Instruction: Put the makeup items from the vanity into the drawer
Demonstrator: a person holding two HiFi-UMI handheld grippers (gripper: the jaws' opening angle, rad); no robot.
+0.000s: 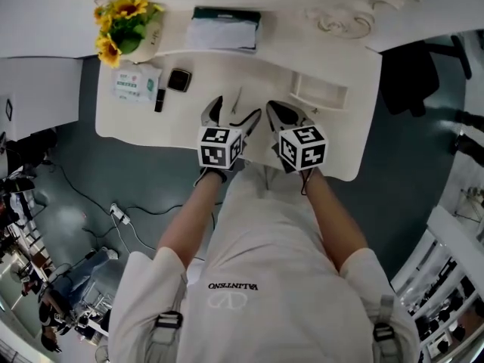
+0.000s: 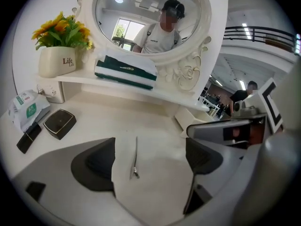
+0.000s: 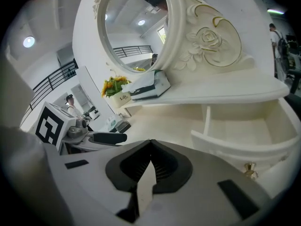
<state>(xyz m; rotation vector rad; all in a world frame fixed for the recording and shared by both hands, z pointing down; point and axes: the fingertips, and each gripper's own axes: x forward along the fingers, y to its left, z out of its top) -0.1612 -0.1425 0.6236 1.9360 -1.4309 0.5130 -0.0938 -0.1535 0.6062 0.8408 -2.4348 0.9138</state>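
Observation:
A thin dark makeup pencil [image 2: 135, 157] lies on the white vanity top [image 2: 155, 126], between the wide-apart jaws of my left gripper [image 2: 151, 160], which is open and does not touch it. In the head view the pencil [image 1: 237, 99] sits just ahead of the left gripper [image 1: 237, 108]. My right gripper [image 1: 271, 106] hovers beside it, shut with nothing held [image 3: 150, 147]. A black compact [image 1: 179, 79] [image 2: 59, 123] and a black tube [image 1: 159, 99] [image 2: 29, 136] lie to the left. The small drawer [image 1: 333, 91] [image 3: 235, 145] stands open at the right.
A packet of wipes [image 1: 136, 83] lies at the far left, below a pot of yellow flowers [image 1: 125, 25] on the shelf. A folded white-and-green cloth [image 1: 224, 29] rests under the round mirror [image 2: 150, 18]. The vanity's front edge [image 1: 227, 153] runs under both grippers.

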